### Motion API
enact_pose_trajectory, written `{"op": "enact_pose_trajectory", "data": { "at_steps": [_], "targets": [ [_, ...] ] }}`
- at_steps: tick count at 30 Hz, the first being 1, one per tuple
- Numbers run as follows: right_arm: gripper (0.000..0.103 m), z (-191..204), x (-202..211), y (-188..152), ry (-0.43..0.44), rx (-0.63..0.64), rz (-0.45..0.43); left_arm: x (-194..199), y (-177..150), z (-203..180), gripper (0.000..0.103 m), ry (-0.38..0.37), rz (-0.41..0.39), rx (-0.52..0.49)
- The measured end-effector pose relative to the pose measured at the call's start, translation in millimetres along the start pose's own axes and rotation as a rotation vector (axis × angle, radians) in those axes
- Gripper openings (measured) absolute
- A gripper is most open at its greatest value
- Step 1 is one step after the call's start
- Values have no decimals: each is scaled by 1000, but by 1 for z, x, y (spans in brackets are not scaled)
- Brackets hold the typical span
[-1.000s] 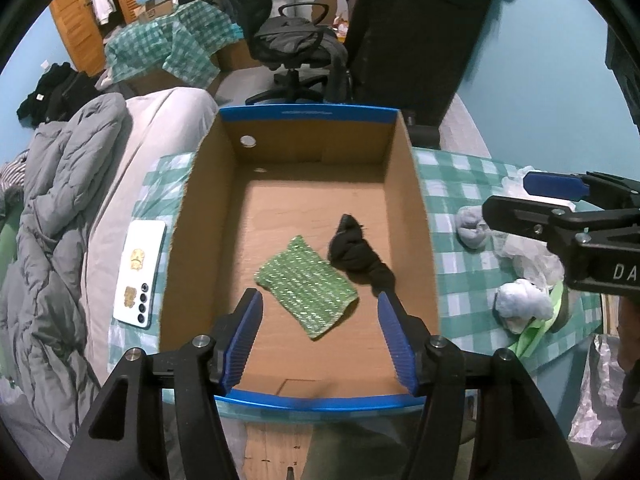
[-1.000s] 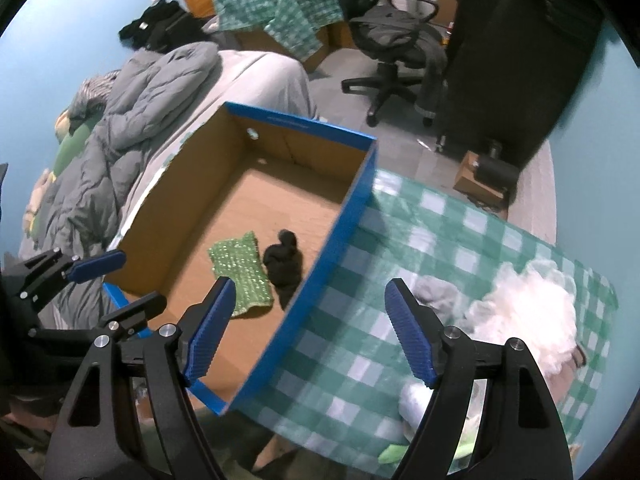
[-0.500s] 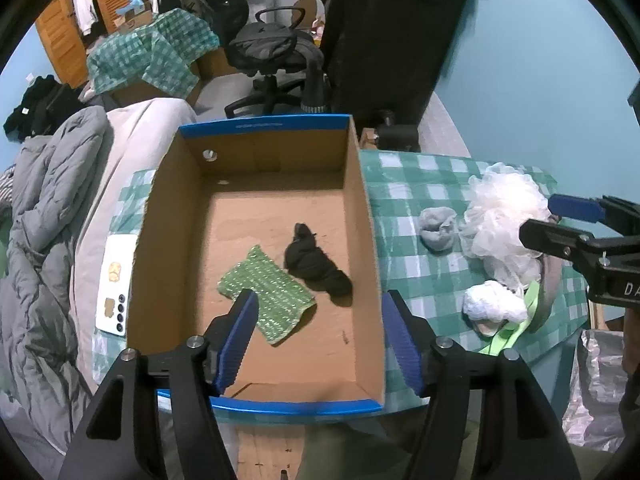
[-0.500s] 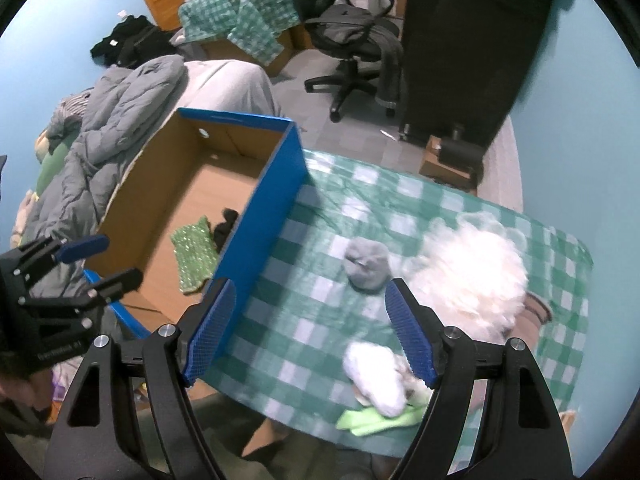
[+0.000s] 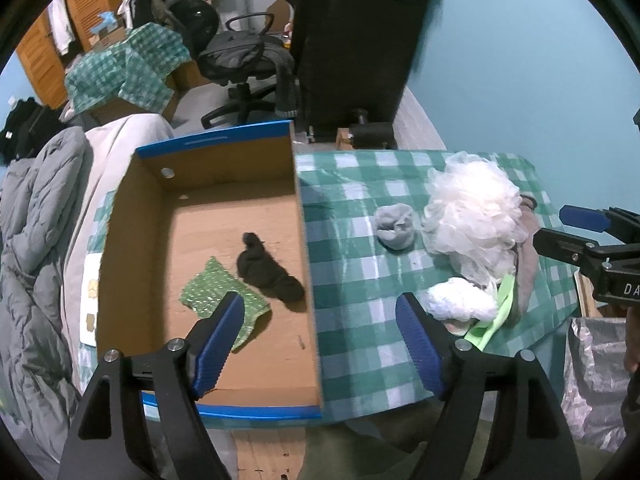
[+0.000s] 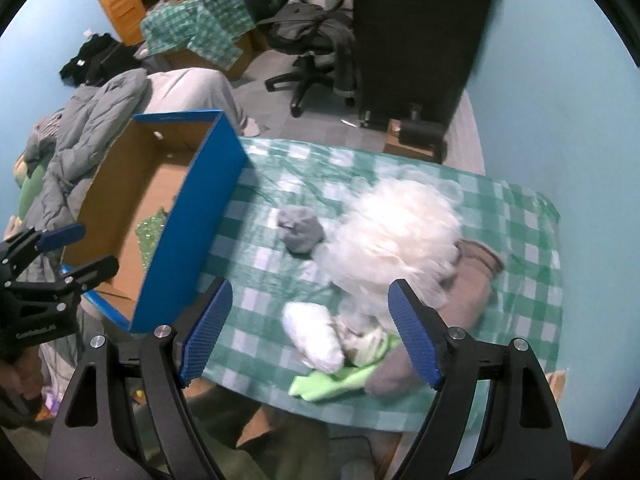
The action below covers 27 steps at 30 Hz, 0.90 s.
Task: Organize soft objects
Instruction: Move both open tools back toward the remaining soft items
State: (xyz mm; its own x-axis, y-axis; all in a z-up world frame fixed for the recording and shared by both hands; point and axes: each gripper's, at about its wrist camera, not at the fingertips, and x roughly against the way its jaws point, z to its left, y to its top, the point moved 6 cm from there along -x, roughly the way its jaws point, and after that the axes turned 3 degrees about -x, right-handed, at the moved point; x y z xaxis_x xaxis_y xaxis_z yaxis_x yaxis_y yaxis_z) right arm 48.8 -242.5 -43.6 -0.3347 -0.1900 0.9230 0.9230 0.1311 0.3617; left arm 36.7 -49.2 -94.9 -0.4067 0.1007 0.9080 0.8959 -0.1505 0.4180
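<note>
Your left gripper (image 5: pixel 320 336) hangs over the box's (image 5: pixel 304 248) right wall with nothing between its jaws, which are opening wider at this moment. Your right gripper (image 6: pixel 310 332) is also opening, empty, above the pile at the table's (image 6: pixel 256 264) near right edge, so it looks poised to pick next.

Two soft things already lie on the box floor: a green cloth (image 5: pixel 222 296) toward the near wall and a black sock (image 5: pixel 270 276) just beside it, close to the right wall. They sit loosely side by side, probably dropped in rather than arranged.

The rest wait on the checked cloth to the right of the box. A grey sock (image 6: pixel 300 228) lies alone mid-table, apart from the box. The white pouf (image 6: pixel 396 236) sits toward the right edge, with a white sock (image 6: pixel 314 336) and a lime cloth (image 6: pixel 336 380) at the near edge in front of it, touching. A brown piece (image 6: pixel 472 280) is partly buried under the pouf; what it is I cannot tell.

The white sock lies nearly between your right jaws, so it is the likely target.
</note>
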Motion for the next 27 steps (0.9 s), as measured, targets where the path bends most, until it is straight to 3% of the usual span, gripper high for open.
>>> {"op": "enact_pose_trajectory", "data": {
  "at_steps": [13, 27],
  "targets": [
    [81, -72, -2, -38, -64, -118, 44, -24, -8, -58, 81, -43, 74, -86],
    [81, -118, -11, -65, -92, -188, 78, -61, -23, -107, 81, -101, 163, -125]
  ]
}}
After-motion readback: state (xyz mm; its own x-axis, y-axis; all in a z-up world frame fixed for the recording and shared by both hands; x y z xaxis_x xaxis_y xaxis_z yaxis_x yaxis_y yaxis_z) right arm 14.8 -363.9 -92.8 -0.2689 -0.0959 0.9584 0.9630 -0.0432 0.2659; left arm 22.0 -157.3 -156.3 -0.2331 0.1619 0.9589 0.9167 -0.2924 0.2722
